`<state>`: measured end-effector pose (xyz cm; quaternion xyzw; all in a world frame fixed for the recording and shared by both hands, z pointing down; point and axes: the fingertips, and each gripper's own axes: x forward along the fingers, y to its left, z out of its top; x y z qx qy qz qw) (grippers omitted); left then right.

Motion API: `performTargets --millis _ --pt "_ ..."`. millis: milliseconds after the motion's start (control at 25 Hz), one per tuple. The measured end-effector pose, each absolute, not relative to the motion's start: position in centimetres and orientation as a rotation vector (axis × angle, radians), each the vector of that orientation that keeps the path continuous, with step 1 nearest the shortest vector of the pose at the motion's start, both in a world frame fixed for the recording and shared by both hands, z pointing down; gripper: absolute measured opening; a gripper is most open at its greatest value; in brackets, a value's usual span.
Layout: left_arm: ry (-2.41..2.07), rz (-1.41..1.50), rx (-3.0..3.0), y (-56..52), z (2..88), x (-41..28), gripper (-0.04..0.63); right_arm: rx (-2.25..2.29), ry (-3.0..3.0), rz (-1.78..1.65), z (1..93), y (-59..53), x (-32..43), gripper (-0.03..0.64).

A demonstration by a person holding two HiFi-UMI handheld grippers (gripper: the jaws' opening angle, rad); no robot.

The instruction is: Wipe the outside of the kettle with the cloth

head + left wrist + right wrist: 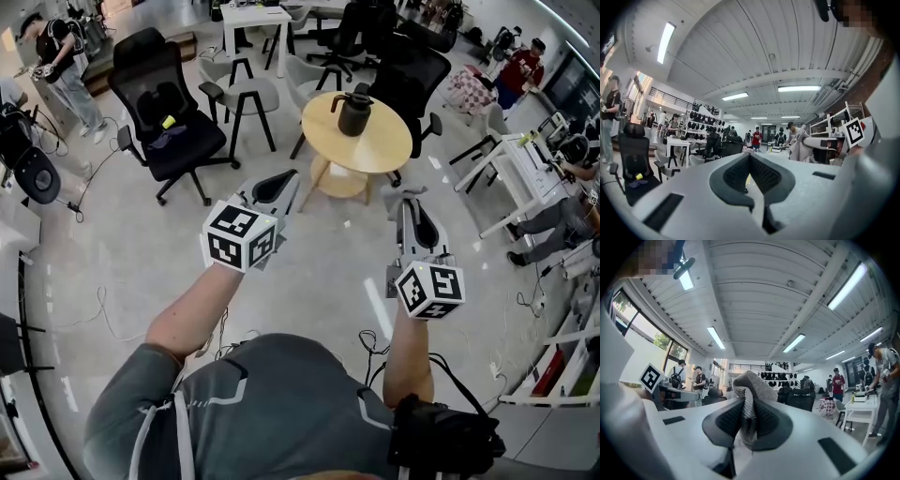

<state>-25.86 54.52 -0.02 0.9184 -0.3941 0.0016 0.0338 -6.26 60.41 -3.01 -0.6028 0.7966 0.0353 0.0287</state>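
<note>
From my head, a round wooden worktop [375, 155] stands on the pale floor [309, 272], well ahead of both tongs. The dark kettle [354, 112] is upright on it, and a black chair [164, 112] sits ahead to the left. My left tongs [289, 178] and right tongs [405, 197] are well short of the kettle.

In the left gripper view the tips meet on nothing, under a ribbed ceiling [754, 56].

In the right gripper view the jaws clamp the grey cloth [749, 390], its lower end hidden between the pads.
</note>
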Motion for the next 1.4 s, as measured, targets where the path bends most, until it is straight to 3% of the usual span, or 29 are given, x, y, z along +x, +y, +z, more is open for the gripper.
performTargets --millis 840,1400 --pt "-1.140 0.017 2.837 49.7 2.5 -30.7 0.008 -1.957 2.426 0.062 -0.5 56.1 -11.3 0.052" --pt "-1.256 0.071 2.816 37.6 1.8 -23.9 0.009 -1.822 2.476 0.076 -1.0 42.3 -4.5 0.051"
